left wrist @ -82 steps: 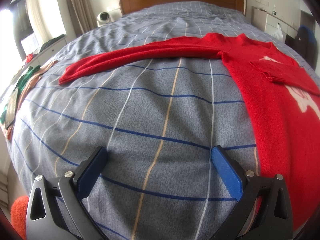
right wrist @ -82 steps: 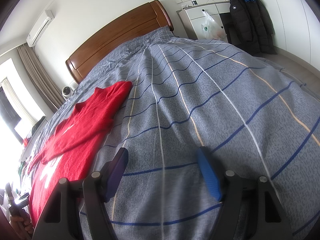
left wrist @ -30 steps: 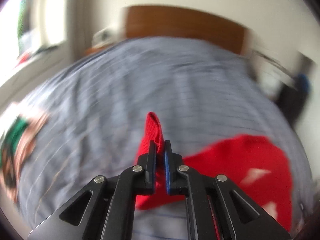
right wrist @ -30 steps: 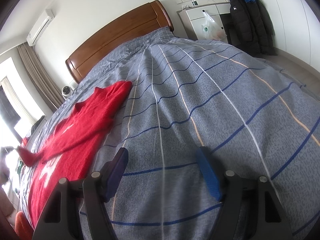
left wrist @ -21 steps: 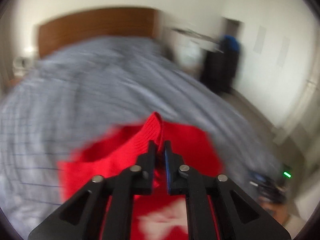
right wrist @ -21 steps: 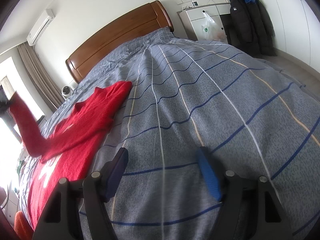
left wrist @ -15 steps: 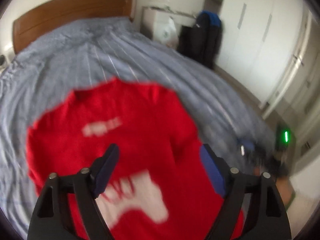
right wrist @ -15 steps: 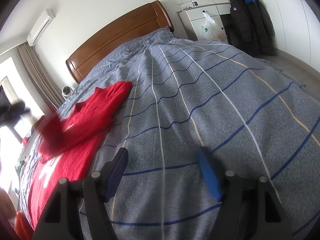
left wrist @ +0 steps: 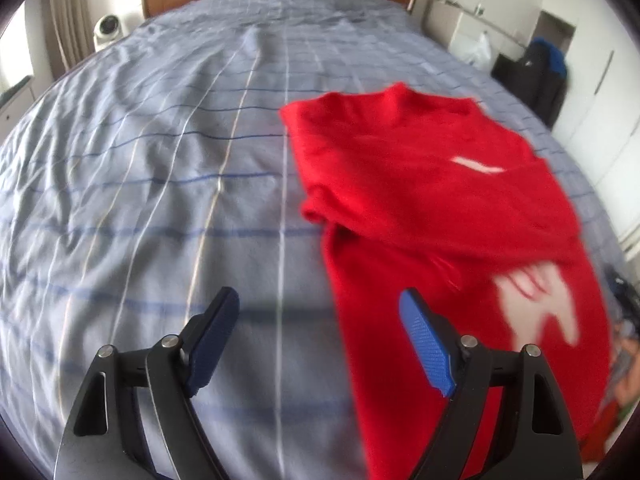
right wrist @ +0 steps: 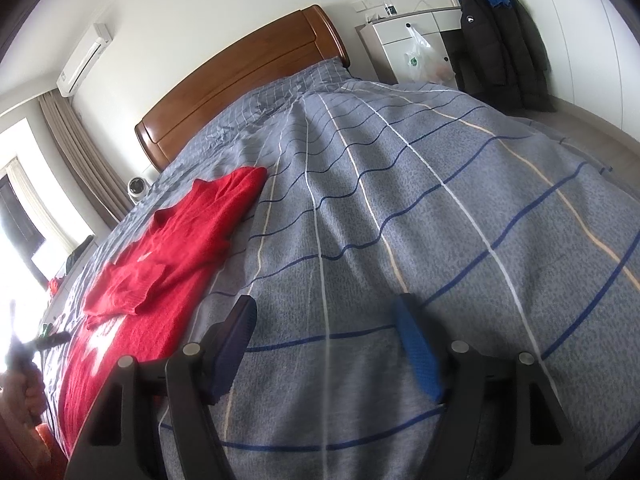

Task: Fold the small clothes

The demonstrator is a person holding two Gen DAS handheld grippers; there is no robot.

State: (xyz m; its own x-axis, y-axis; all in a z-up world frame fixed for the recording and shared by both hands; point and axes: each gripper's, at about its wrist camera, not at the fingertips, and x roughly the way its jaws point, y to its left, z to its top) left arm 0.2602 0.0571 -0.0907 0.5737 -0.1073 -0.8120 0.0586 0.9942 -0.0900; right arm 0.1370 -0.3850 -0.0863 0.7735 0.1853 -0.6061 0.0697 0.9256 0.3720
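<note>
A red sweater (left wrist: 432, 184) with white markings lies flat on the grey striped bedspread (left wrist: 160, 200), its sleeves folded across its chest. My left gripper (left wrist: 316, 304) hovers open at the sweater's left edge. Its left finger is over bare bedspread and its right finger over red fabric, with nothing gripped. In the right wrist view the sweater (right wrist: 180, 248) lies far to the left. My right gripper (right wrist: 324, 312) stands open over bare bedspread with nothing between its fingers. The left gripper (right wrist: 44, 340) shows there as a blur in a hand (right wrist: 16, 388).
A wooden headboard (right wrist: 240, 80) closes the far end of the bed. A white cabinet (right wrist: 412, 36) with a plastic bag and a dark coat (right wrist: 496, 52) stand to the right. A round white device (left wrist: 108, 28) sits by the bed's far left corner.
My left gripper, shut on the red sleeve, carried it over the sweater's body, opened and let it go, then dropped to the sweater's left edge. The right gripper has not moved.
</note>
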